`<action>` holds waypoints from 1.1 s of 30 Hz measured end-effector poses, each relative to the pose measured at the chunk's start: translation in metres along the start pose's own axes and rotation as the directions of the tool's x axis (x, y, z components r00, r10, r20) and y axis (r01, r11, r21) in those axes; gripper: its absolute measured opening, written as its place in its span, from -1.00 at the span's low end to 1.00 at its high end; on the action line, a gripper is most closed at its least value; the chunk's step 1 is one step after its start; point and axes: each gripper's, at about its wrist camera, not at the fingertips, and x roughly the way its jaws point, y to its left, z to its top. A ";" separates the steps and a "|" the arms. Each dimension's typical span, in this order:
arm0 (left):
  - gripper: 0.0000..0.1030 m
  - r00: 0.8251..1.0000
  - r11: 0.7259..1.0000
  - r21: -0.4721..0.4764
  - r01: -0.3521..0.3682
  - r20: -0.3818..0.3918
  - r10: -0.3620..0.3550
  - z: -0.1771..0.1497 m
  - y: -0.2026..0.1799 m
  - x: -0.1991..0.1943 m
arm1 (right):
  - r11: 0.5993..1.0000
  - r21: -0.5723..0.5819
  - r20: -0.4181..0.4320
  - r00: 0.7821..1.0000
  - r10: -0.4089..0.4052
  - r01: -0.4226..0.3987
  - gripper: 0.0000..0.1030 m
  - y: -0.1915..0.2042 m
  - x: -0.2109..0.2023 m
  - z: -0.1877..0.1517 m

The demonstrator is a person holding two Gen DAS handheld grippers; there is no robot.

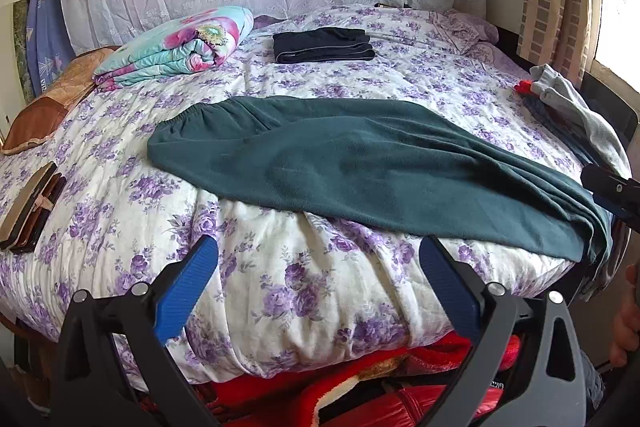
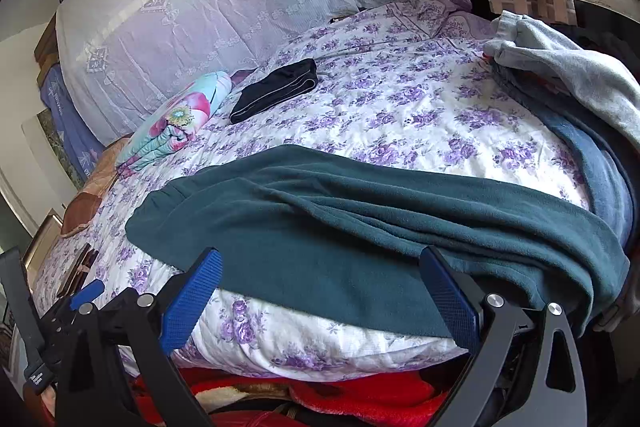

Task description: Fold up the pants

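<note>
Teal pants (image 1: 360, 163) lie lengthwise across the floral bedspread (image 1: 280, 287), legs stacked, cuff end draped off the bed edge right of the right gripper (image 2: 320, 295).

Left gripper (image 1: 320, 283) sits short of the hem. Both wide, holding nothing.

Risks:
- A pinch may catch just 1 leg layer or the bedspread.
- The overhanging end may drag the pants off.

The pants (image 1: 360, 163) are plain dark teal. The bedspread (image 1: 280, 291) is white with purple flowers. At eleven o'clock lies a turquoise quilt (image 1: 180, 47) with pink blooms; at twelve, a black folded garment (image 1: 322, 45). Both claws have blue pads (image 1: 186, 283) on black frames.
</note>
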 end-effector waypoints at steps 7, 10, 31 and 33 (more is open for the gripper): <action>0.91 1.000 1.000 -0.007 -0.001 -0.006 0.001 -0.002 0.005 0.002 | 1.000 0.008 -0.008 1.000 0.006 -0.006 0.93 -0.002 0.001 0.001; 0.91 1.000 1.000 -0.009 -0.003 -0.007 0.003 -0.002 0.006 0.002 | 1.000 0.012 -0.010 1.000 0.010 -0.010 0.93 -0.002 0.001 0.001; 0.91 1.000 1.000 -0.013 0.000 -0.015 0.000 -0.004 0.008 0.003 | 1.000 0.013 -0.012 1.000 0.009 -0.008 0.93 -0.003 0.003 0.001; 0.91 1.000 1.000 -0.013 -0.001 -0.015 0.001 -0.005 0.007 0.003 | 1.000 0.014 -0.012 1.000 0.009 -0.008 0.93 -0.003 0.003 0.001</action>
